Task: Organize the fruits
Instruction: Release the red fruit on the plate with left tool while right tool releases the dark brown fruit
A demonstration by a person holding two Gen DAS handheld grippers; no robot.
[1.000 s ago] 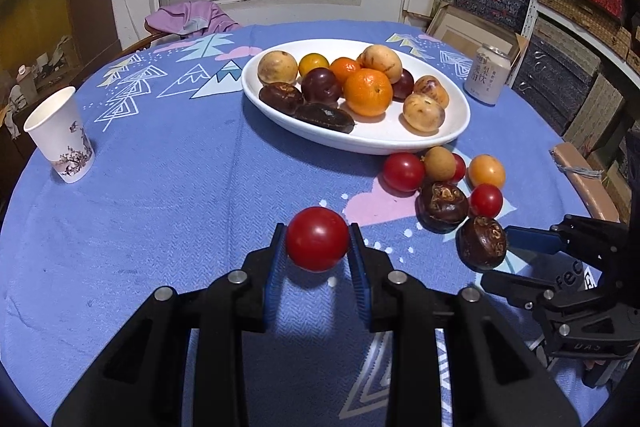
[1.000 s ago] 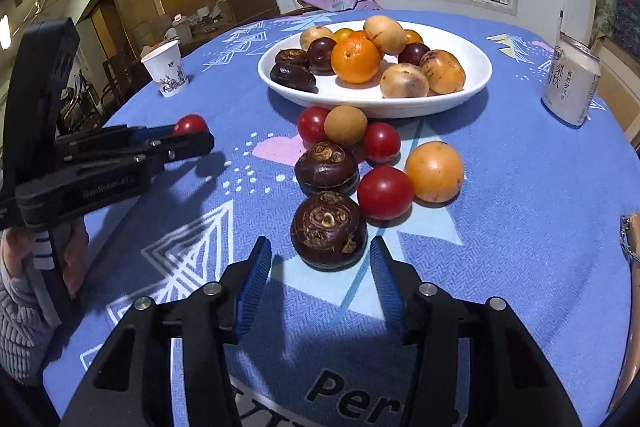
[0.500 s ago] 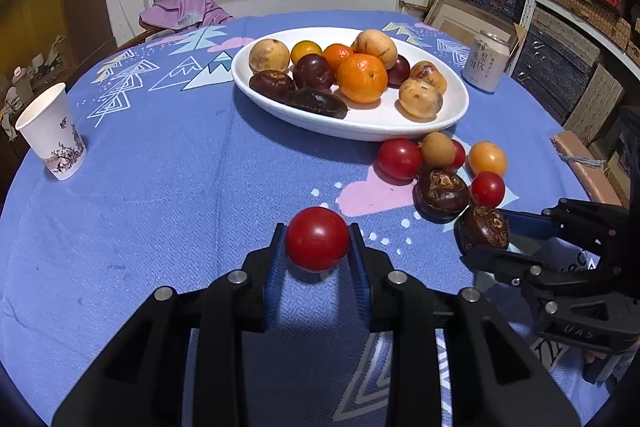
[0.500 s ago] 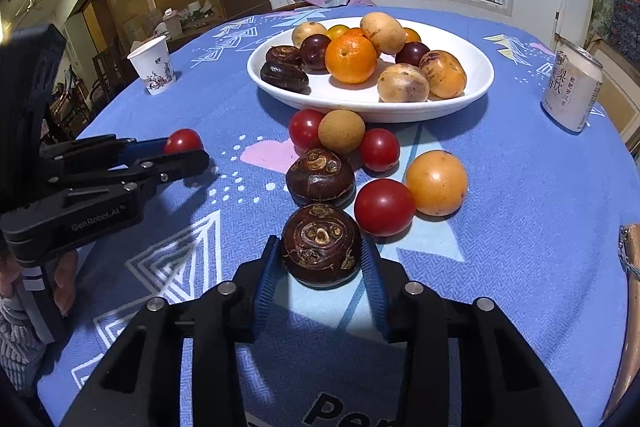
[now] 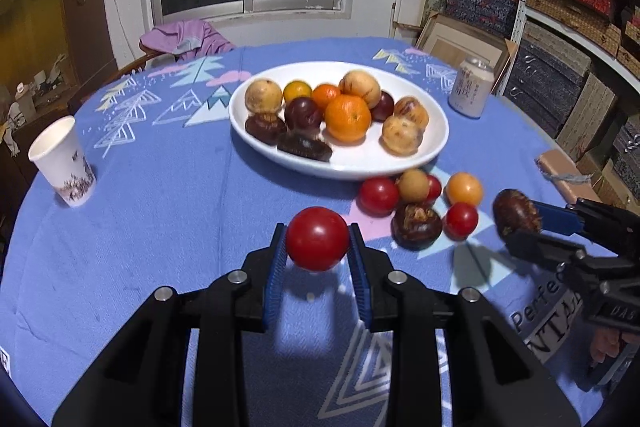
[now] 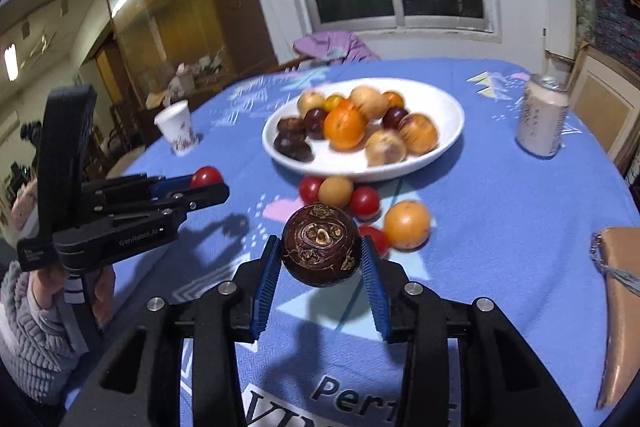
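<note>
A red tomato [image 5: 317,238] was pinched in the left gripper [image 5: 317,247], a dark water chestnut [image 6: 321,243] in the right gripper [image 6: 321,259]; carrying to the far white plate [image 5: 436,143] seemingly called for next.

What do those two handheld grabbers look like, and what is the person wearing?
Both are black plastic with silver screws and ribbed blue pads on the fingers. The left gripper has white lettering on its side and a tall black handle. A grey ribbed sleeve covers that arm.
</note>
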